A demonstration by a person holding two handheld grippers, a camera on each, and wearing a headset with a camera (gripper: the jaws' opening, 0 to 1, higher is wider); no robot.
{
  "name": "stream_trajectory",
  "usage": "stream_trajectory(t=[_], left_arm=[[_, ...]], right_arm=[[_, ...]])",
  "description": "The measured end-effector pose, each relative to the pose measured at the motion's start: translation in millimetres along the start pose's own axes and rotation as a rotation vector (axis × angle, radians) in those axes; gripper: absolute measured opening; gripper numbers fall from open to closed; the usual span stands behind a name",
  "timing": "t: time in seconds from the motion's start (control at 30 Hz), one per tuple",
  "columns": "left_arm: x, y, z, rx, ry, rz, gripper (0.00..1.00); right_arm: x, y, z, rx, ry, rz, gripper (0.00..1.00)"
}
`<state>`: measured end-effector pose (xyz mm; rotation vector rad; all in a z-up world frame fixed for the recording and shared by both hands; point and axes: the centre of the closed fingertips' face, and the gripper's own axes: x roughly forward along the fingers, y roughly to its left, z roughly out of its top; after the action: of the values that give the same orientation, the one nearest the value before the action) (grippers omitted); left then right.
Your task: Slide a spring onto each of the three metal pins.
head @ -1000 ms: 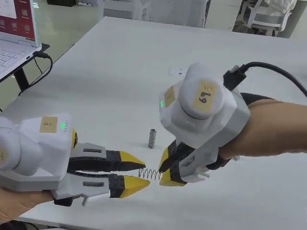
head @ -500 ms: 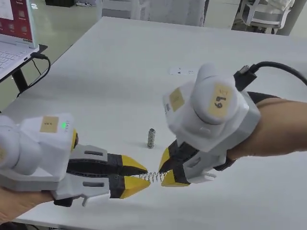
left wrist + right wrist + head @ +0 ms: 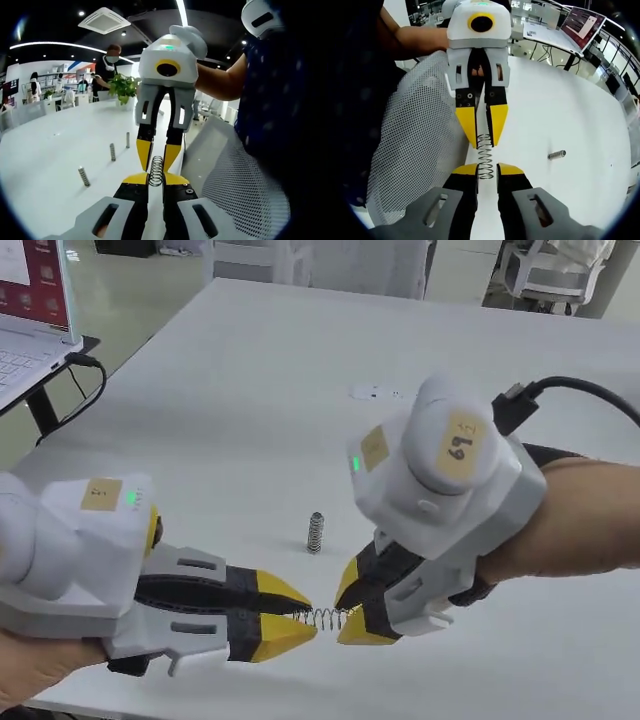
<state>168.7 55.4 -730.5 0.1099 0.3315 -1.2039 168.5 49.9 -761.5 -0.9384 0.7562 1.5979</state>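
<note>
Steel spring point(image 3: 326, 618) bridged tip to tip: left gripper point(image 3: 308, 620) at 9 o'clock, right gripper point(image 3: 343, 620) at 3, both jaw pairs pinched on its ends. Spare spring point(image 3: 315, 531) upright on table point(image 3: 250, 390) at 12.

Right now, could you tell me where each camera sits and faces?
Head view: on the headset, looking down at the table; left gripper, right gripper, forearm show.
Left gripper view: along its jaws toward the right gripper and the person's torso.
Right gripper view: along its jaws toward the left gripper and an arm.
All share the gripped spring.
</note>
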Motion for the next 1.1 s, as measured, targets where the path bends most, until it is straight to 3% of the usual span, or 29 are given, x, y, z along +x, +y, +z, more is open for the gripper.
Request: stream_trajectory(t=[0.27,0.5,0.77,1.1], left_arm=[[-3.1,0.9,8.7,-0.010,-0.038,0.006,0.02],[-2.5,1.2,6.8,-0.010,-0.041,0.013,0.02],[1.9,2.0,4.3,0.011,-0.022,0.014,0.02],[6.7,0.1,4.8,0.018,-0.028,0.000,0.02]], right_arm=[[1.9,0.7,-1.7,0.023,-0.018,-0.001,0.09],[-7.4,0.0,4.8,0.016,-0.040,-0.019,0.08],[-19.7,-0.3,22.8,0.035,-0.080,-0.026,0.08],[-22.9,2.7,30.1,0.023,-0.052,-0.014,0.08]])
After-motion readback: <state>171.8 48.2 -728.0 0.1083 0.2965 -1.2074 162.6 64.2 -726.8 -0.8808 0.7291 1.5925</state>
